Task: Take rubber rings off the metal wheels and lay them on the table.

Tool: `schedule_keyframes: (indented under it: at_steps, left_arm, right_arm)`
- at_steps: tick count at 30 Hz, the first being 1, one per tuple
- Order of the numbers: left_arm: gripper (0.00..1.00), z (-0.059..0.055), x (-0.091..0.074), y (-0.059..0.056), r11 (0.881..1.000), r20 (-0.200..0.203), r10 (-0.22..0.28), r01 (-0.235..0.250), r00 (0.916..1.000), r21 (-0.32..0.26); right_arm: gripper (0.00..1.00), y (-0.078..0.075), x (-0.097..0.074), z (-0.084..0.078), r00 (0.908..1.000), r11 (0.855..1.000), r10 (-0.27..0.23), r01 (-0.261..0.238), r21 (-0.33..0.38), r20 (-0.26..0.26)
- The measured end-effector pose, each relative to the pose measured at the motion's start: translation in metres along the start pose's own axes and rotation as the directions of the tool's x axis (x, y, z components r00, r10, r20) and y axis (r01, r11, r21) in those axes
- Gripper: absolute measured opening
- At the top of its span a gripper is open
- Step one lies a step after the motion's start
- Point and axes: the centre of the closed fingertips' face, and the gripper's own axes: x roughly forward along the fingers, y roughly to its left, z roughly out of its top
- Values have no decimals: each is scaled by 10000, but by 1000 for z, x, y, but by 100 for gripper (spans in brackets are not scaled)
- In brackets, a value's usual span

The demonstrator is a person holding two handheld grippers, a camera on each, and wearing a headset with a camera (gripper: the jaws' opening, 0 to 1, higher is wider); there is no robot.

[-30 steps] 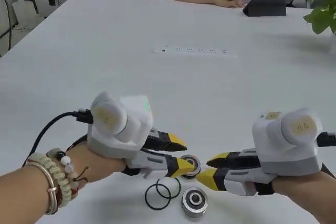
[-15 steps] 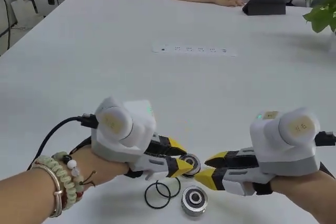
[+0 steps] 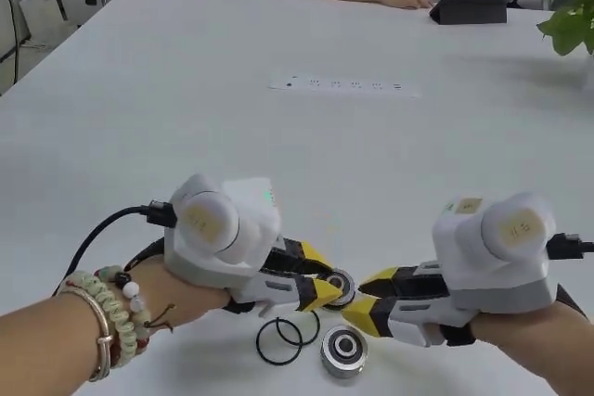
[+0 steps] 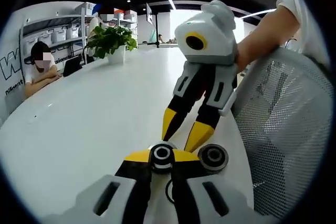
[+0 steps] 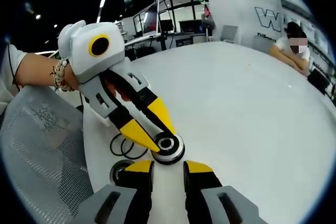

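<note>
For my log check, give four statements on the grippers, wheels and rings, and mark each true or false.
1. The left gripper is shut on a metal wheel. True.
2. The right gripper grips the second wheel. False: it is open, with its tips beside the held wheel. The second wheel lies on the table.
3. Two rubber rings lie overlapping on the table. True.
4. The power strip lies between the grippers. False: it lies farther off, across the table.
</note>
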Motion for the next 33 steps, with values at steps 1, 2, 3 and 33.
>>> schedule_keyframes:
  at_steps: [1,2,3,33]
  left_arm:
    - [7,0,0,0,10000,-13,14,-14,10000,-99]
    - [7,0,0,0,10000,-17,2,-3,10000,-91]
    - [7,0,0,0,10000,-22,-5,5,10000,-61]
    - [7,1,2,1,9998,118,71,-68,9999,-204]
  right_arm:
    - [20,0,0,1,10000,10000,-19,19,8,38]
    - [20,-1,0,1,10000,10000,-42,42,10,82]
    - [20,-1,0,2,9999,10000,-41,41,33,120]
    - [0,-11,0,-1,9974,9971,-630,614,-448,-354]
